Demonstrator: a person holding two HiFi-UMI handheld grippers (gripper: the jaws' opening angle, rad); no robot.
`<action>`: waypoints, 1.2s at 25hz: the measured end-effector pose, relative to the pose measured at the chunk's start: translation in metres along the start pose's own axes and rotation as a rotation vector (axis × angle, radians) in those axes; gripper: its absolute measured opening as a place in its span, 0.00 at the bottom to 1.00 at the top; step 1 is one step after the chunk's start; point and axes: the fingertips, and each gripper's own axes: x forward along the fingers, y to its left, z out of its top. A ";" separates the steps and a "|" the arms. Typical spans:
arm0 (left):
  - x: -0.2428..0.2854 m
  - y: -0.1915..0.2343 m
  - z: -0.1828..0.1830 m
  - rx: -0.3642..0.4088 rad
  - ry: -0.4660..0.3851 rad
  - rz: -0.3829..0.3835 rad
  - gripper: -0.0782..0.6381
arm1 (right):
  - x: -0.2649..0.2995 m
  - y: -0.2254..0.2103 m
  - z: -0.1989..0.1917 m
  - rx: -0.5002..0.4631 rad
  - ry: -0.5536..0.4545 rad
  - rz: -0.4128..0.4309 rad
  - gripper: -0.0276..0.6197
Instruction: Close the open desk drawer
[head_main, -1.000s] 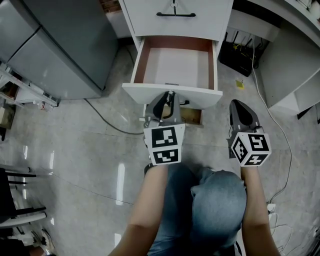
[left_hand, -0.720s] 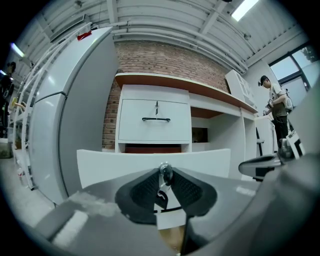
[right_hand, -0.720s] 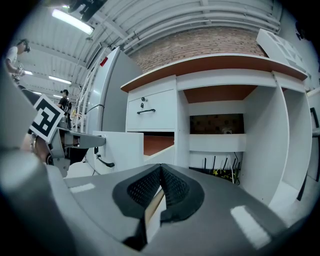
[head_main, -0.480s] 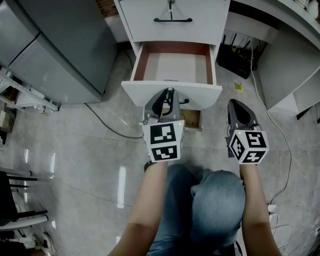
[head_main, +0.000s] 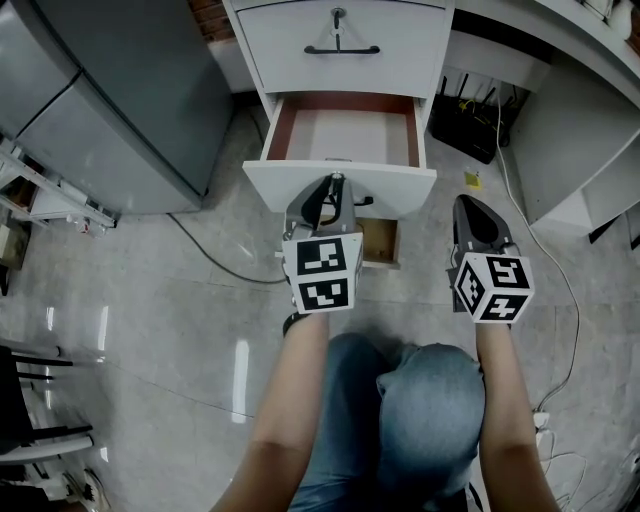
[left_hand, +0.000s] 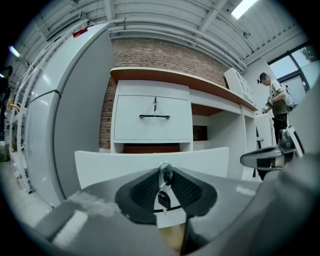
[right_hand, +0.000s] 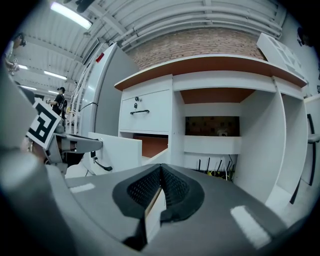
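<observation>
Fingers (head_main: 302, 208) of the left gripper (head_main: 337, 183) first: in the head view we see them reaching up to the front of the drawer (head_main: 400, 188), tips at the middle of its top edge. The right gripper (head_main: 468, 203) hangs off to the side above the floor (head_main: 180, 300), well apart from the drawer and touching nothing. Same view shows the drawer sticking out a good way from under the shut top drawer (head_main: 400, 40), its bare pale bottom and brown side walls open to us, so we'd say the job's underway at best and nowhere near finished. Over in the left gripper view, the pads (left_hand: 145, 192) sit a bit apart and look pinched on the little key (left_hand: 165, 173) in the lock of the drawer front, with a dark fob dangling under it. The white front fills the view right behind, and the brown gap above it says it's not home yet. In the right gripper view the pads (right_hand: 145, 187) are pressed together on nothing, and off to the left the drawer front juts out with the left gripper parked on it. What's left, as we read it: shove the front in until it sits flush below the top drawer, then let go of the key.
</observation>
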 end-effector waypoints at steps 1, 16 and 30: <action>0.002 0.001 0.000 -0.001 0.004 -0.001 0.23 | 0.001 -0.002 0.002 0.002 0.000 -0.006 0.04; 0.037 0.007 0.007 -0.012 0.058 0.000 0.23 | 0.026 0.003 0.041 0.008 0.023 0.038 0.04; 0.069 0.014 0.012 0.013 0.066 0.012 0.23 | 0.045 -0.006 0.024 -0.022 0.047 0.000 0.04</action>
